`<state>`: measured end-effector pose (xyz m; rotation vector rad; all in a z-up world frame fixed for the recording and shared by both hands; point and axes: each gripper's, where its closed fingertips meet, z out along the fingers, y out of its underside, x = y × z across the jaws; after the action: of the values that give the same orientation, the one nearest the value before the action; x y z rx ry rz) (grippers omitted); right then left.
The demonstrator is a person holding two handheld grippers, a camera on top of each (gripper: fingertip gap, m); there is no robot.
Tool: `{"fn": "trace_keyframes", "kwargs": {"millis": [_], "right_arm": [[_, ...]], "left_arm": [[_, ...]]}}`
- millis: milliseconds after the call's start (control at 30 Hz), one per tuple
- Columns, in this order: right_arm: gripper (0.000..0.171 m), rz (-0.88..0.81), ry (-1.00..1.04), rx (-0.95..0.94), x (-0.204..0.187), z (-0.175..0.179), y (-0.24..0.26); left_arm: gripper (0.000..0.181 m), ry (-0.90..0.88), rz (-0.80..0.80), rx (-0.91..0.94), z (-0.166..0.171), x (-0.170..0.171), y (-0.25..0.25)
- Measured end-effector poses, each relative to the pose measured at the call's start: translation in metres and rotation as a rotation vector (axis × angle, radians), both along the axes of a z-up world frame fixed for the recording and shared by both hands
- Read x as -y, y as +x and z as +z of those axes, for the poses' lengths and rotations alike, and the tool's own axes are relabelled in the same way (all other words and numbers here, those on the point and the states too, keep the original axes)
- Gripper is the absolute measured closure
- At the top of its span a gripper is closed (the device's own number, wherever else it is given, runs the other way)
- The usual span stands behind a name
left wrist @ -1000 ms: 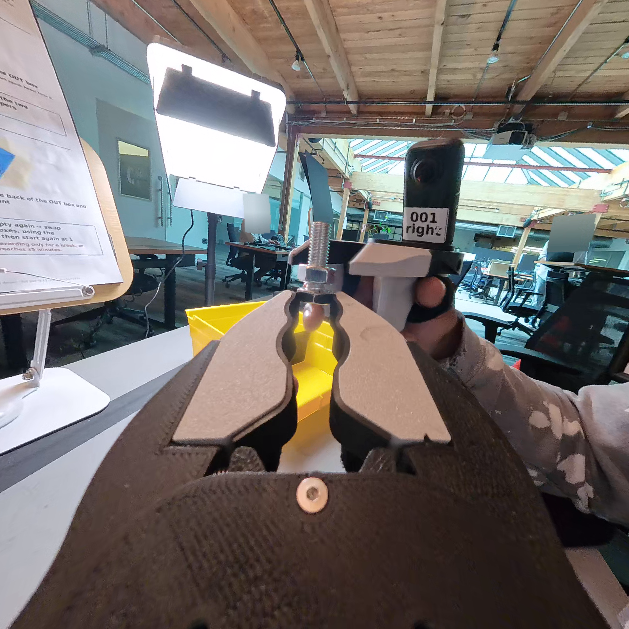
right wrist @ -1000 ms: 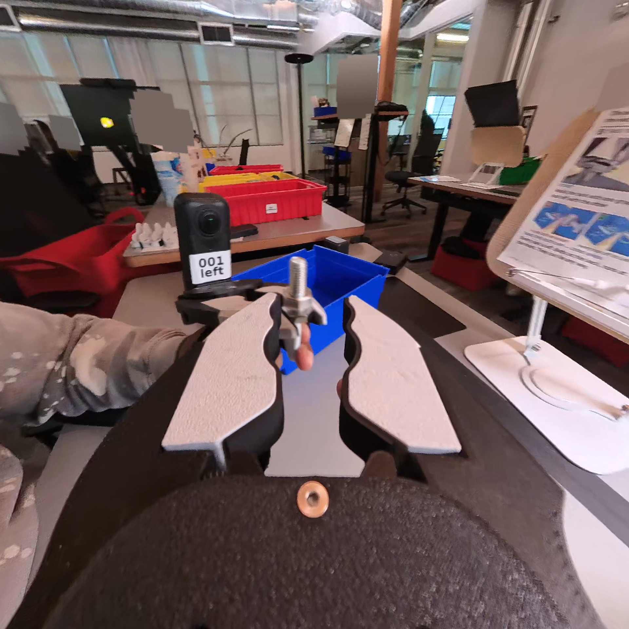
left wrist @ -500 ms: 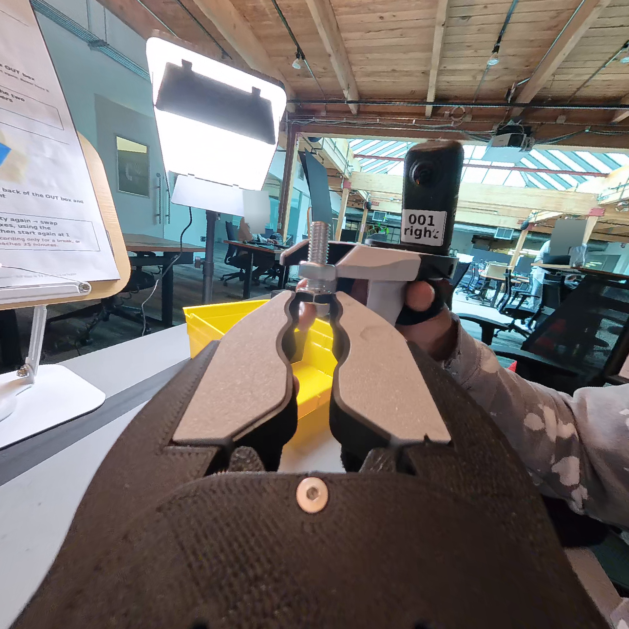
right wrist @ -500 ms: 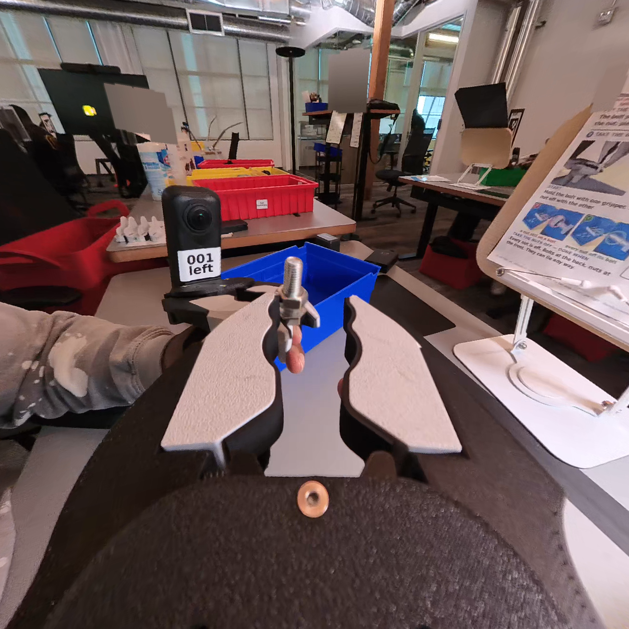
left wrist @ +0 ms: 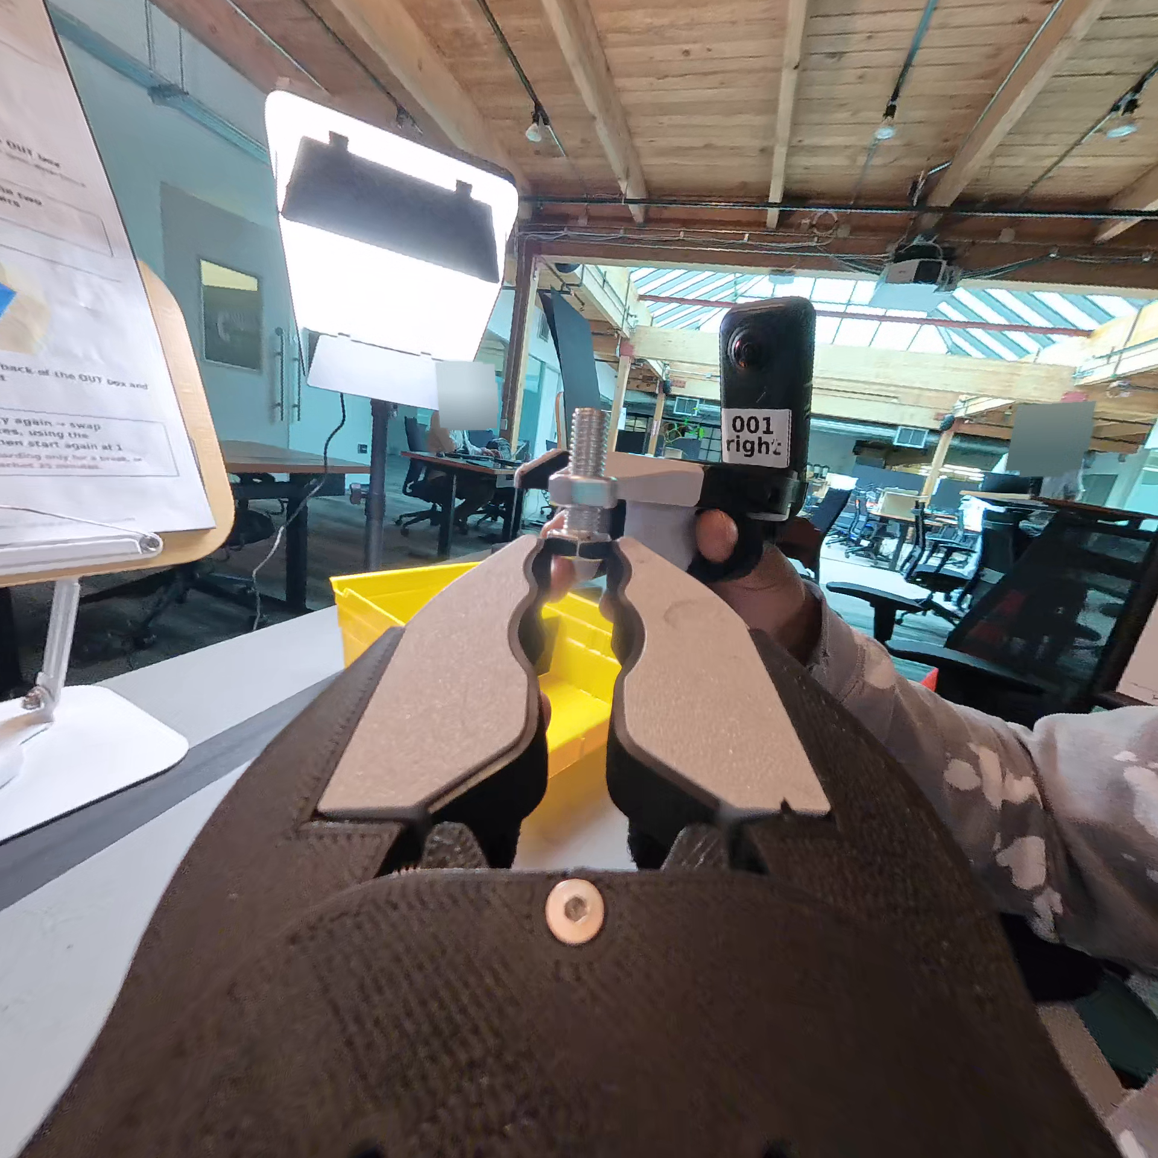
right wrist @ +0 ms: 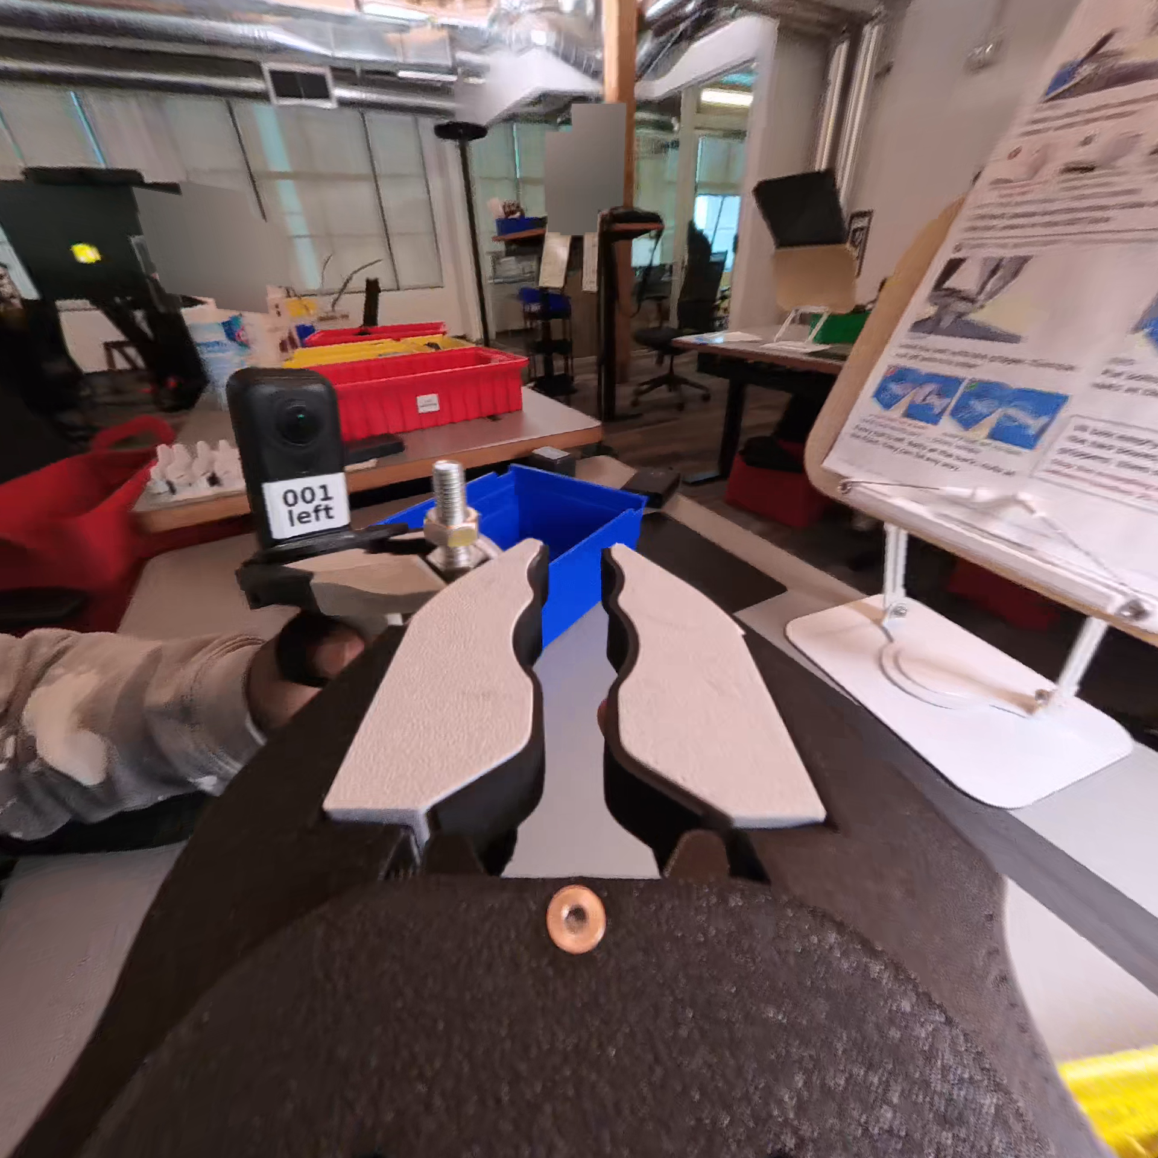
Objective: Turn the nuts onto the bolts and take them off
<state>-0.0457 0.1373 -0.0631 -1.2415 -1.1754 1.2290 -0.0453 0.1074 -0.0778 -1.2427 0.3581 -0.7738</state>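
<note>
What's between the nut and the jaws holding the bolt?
Just the bolt's bare thread, between nut and left gripper, in the left wrist view.

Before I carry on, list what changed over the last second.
The right gripper has swung right, off the silver hex nut, its jaws narrower and empty. The left gripper stays shut on the head of the threaded steel bolt, upright, nut on its thread.
</note>
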Motion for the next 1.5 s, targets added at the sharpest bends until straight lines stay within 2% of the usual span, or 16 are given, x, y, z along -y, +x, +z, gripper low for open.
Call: {"fn": "trace_keyframes", "kwargs": {"millis": [67, 233, 333, 367, 400, 567, 700, 733, 767, 800, 867, 1033, 1133, 1200, 1300, 1500], "right_arm": [[0.15, 0.016, 0.0, 0.0, 0.0, 0.002, 0.004], [0.136, 0.132, 0.009, 0.008, 0.031, 0.001, -0.006], [0.138, 0.108, -0.007, 0.005, 0.024, 0.0, -0.007], [0.157, 0.043, -0.026, 0.003, 0.011, 0.0, -0.004], [0.157, 0.0, -0.018, -0.014, 0.001, 0.002, 0.0], [0.139, 0.092, -0.007, -0.016, 0.018, 0.006, 0.0], [0.136, 0.125, -0.006, -0.01, 0.029, 0.002, -0.007], [0.136, 0.119, -0.019, -0.014, 0.026, 0.002, -0.006], [0.155, 0.055, -0.039, -0.016, 0.013, 0.002, -0.004], [0.157, -0.006, -0.027, -0.03, 0.0, 0.003, 0.0], [0.152, -0.005, -0.016, -0.029, -0.004, 0.004, 0.005], [0.136, 0.111, 0.007, -0.036, 0.027, 0.009, -0.002], [0.135, 0.107, 0.009, -0.032, 0.027, 0.006, -0.005], [0.155, 0.0, -0.014, -0.031, 0.004, 0.005, -0.001], [0.149, -0.005, -0.019, -0.047, -0.002, 0.007, 0.006], [0.137, 0.101, 0.021, -0.044, 0.029, 0.008, -0.005]], "left_arm": [[0.163, 0.01, 0.009, -0.009, 0.002, 0.001, 0.0], [0.163, -0.006, 0.001, -0.014, -0.003, -0.001, 0.004], [0.163, -0.007, 0.002, -0.003, -0.002, -0.001, 0.002], [0.163, 0.0, -0.014, 0.005, 0.0, 0.001, 0.002], [0.163, 0.001, -0.005, 0.0, 0.001, 0.001, 0.0], [0.163, 0.001, 0.001, -0.004, 0.0, 0.0, 0.001], [0.163, -0.007, -0.006, -0.009, -0.002, 0.0, 0.005], [0.163, -0.008, -0.005, 0.001, -0.001, 0.0, 0.003], [0.163, 0.003, -0.027, 0.009, 0.001, 0.002, 0.003], [0.163, 0.001, -0.02, 0.002, 0.002, 0.002, 0.002], [0.163, 0.011, -0.008, -0.007, 0.003, 0.002, 0.002], [0.163, -0.01, -0.015, -0.004, -0.003, -0.001, 0.004], [0.163, -0.011, -0.009, -0.012, -0.002, 0.0, 0.006], [0.163, -0.009, -0.027, -0.002, 0.0, 0.001, 0.004], [0.163, -0.004, -0.009, -0.015, 0.0, 0.001, 0.004], [0.163, -0.015, -0.012, -0.02, -0.004, -0.001, 0.007]]}}
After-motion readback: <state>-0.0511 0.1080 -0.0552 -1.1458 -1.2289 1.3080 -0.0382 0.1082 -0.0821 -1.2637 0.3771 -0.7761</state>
